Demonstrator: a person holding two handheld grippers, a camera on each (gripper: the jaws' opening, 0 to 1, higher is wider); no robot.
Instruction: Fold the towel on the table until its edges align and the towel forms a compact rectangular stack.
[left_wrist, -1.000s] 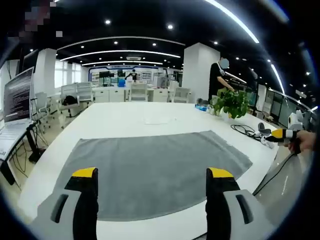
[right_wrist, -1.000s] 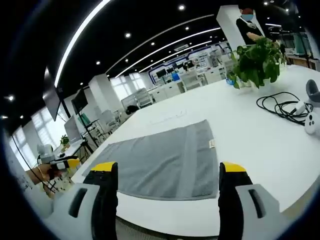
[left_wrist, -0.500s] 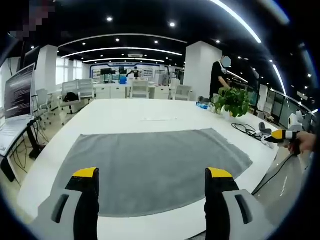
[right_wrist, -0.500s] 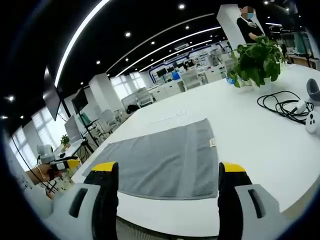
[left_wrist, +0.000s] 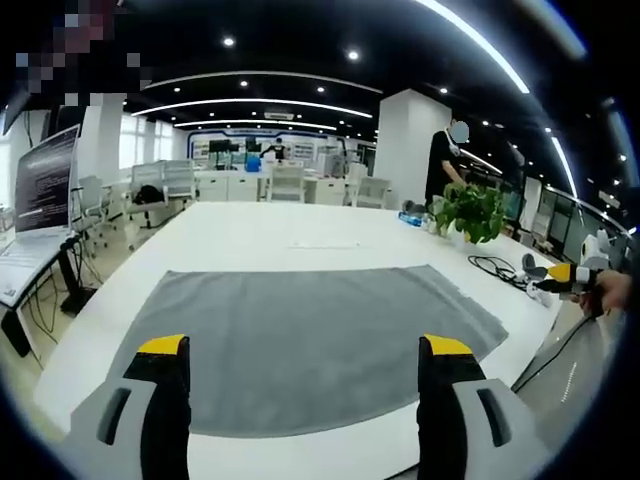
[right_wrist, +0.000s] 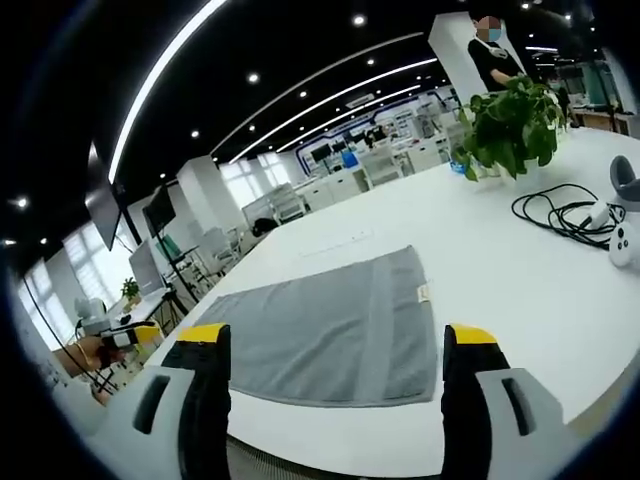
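Note:
A grey towel (left_wrist: 305, 335) lies spread flat on the white table (left_wrist: 250, 235), with one long edge near the table's front. My left gripper (left_wrist: 304, 350) hovers open above that near edge, nothing between its yellow-tipped jaws. In the right gripper view the same towel (right_wrist: 340, 325) stretches away to the left, a small tag at its right edge. My right gripper (right_wrist: 337, 338) is open above the towel's near right corner and holds nothing. The right gripper (left_wrist: 565, 274) also appears at the far right of the left gripper view, and the left gripper (right_wrist: 130, 337) at the far left of the right gripper view.
A potted plant (right_wrist: 508, 125) stands at the back right of the table, with a black cable (right_wrist: 560, 210) and white controllers (right_wrist: 625, 240) beside it. A person (left_wrist: 440, 165) stands behind the plant. A monitor (left_wrist: 40, 185) and chairs (left_wrist: 165, 185) sit left of the table.
Both views shifted slightly as the hands moved; the towel lies as before and both grippers stay open.

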